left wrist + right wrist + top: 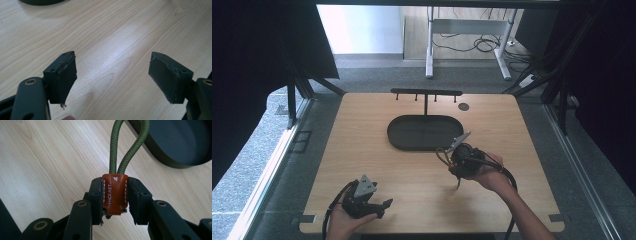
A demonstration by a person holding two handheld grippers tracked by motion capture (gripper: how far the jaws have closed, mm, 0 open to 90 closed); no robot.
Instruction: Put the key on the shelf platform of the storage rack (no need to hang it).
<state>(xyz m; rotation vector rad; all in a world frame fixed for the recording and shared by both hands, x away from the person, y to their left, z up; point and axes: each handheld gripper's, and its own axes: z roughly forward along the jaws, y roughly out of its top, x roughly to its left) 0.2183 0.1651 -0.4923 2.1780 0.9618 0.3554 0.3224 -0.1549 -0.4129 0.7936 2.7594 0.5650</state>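
Halfway there: keyring gripped, hook waiting

Right now I am holding the keyring [115,195] in my right gripper [115,197], the jaws clamped together on its brown leather tab, one pad on each side. Its green cord loop [126,150] is sticking out past the jaw tips, towards the tray [180,142]. In the high view I am carrying this gripper [460,159] off the table [377,150], just in front of the tray's [424,132] right end, and something thin is dangling beneath it; I cannot tell what.

So the pick-up is looking done, judging by how firmly the tab is sitting between the pads. What I am reckoning is left: bringing the loop up to the hook rack [426,92] that is standing just behind the tray, slipping it over one of the pegs, and letting go. None of the pegs is carrying anything yet, as far as I can see.

My left gripper [367,202] is waiting well in front of the tray, near the table's front edge, with its jaws spread wide apart and nothing between them; its own view is looking across bare wood [112,50].
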